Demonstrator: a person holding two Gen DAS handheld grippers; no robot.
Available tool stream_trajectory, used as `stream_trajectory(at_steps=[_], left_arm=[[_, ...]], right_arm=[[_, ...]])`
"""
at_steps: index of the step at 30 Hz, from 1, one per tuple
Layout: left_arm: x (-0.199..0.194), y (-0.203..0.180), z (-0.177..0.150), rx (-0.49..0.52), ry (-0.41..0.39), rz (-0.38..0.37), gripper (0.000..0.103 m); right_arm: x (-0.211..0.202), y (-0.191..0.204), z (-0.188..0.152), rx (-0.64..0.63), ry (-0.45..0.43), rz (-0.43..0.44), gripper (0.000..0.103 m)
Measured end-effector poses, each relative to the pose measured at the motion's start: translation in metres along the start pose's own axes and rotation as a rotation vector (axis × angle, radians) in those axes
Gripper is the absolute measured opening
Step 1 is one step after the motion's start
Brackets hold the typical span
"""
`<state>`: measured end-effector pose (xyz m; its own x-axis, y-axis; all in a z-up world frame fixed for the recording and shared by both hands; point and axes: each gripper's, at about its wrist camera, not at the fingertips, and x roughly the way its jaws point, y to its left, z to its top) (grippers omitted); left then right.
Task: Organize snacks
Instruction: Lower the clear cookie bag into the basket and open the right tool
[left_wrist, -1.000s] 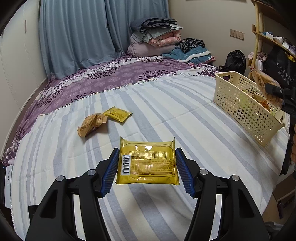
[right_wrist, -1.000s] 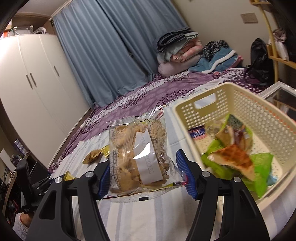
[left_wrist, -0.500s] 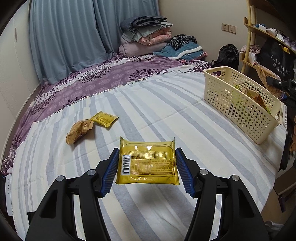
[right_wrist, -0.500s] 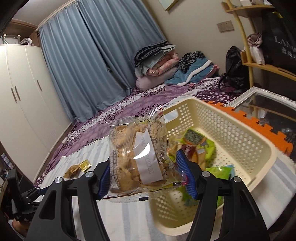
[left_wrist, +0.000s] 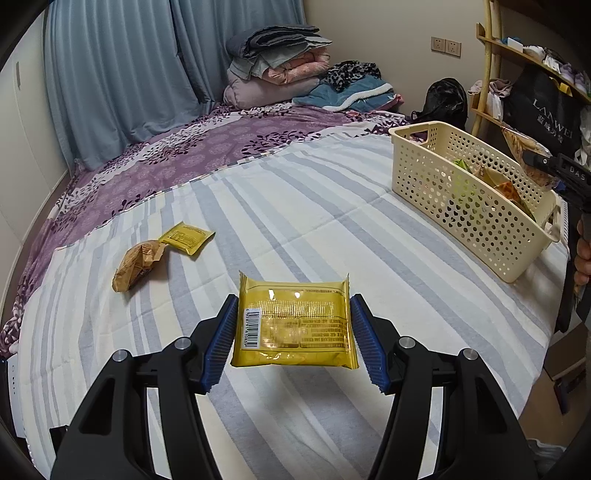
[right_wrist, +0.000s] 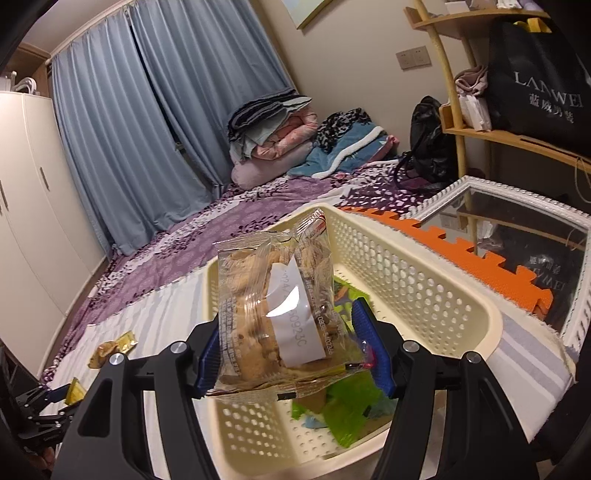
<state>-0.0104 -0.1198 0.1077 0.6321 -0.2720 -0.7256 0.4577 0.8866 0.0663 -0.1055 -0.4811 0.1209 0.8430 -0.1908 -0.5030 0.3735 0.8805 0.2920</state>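
My left gripper (left_wrist: 293, 341) is shut on a yellow snack packet (left_wrist: 293, 325) and holds it above the striped bedsheet (left_wrist: 332, 229). My right gripper (right_wrist: 291, 354) is shut on a clear bag of cookies (right_wrist: 275, 314) and holds it over the cream perforated basket (right_wrist: 424, 280). The basket, with green and orange packets inside, also shows at the right in the left wrist view (left_wrist: 465, 199). A brown snack packet (left_wrist: 136, 264) and a small yellow packet (left_wrist: 186, 238) lie on the sheet to the left.
A purple floral blanket (left_wrist: 207, 147) and a pile of folded bedding (left_wrist: 280, 70) lie beyond. A framed mirror (right_wrist: 517, 236) and orange foam mat (right_wrist: 461, 254) stand right of the basket. Wooden shelves (right_wrist: 498, 133) hold a black bag.
My right gripper has moved with the cookie bag from beside the basket to over its inside. My left gripper still holds the yellow packet and has turned slightly; the basket sits closer in its view.
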Motion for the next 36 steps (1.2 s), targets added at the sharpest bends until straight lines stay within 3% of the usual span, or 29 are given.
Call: stream_trajectory(at_steps=[7,15,28,33,36], left_arm=[[0.002,-0.006,0.002,0.003,0.008,-0.010,0.062],[0.002,-0.014,0.004,0.017,0.008,-0.018,0.062],[-0.006,-0.029,0.012,0.054,-0.013,-0.038,0.062],[-0.006,-0.038,0.023,0.050,-0.016,-0.083,0.062],[-0.008,-0.049,0.032,0.071,-0.031,-0.093,0.062]], right_arm=[[0.013,-0.011,-0.002,-0.030,0.033,-0.075,0.064],[0.016,-0.009,-0.007,-0.068,0.057,-0.102,0.068],[-0.015,-0.012,-0.001,-0.029,-0.030,-0.083,0.068],[-0.028,-0.013,-0.003,-0.011,-0.060,-0.076,0.068],[-0.033,-0.016,-0.004,-0.001,-0.068,-0.065,0.074]])
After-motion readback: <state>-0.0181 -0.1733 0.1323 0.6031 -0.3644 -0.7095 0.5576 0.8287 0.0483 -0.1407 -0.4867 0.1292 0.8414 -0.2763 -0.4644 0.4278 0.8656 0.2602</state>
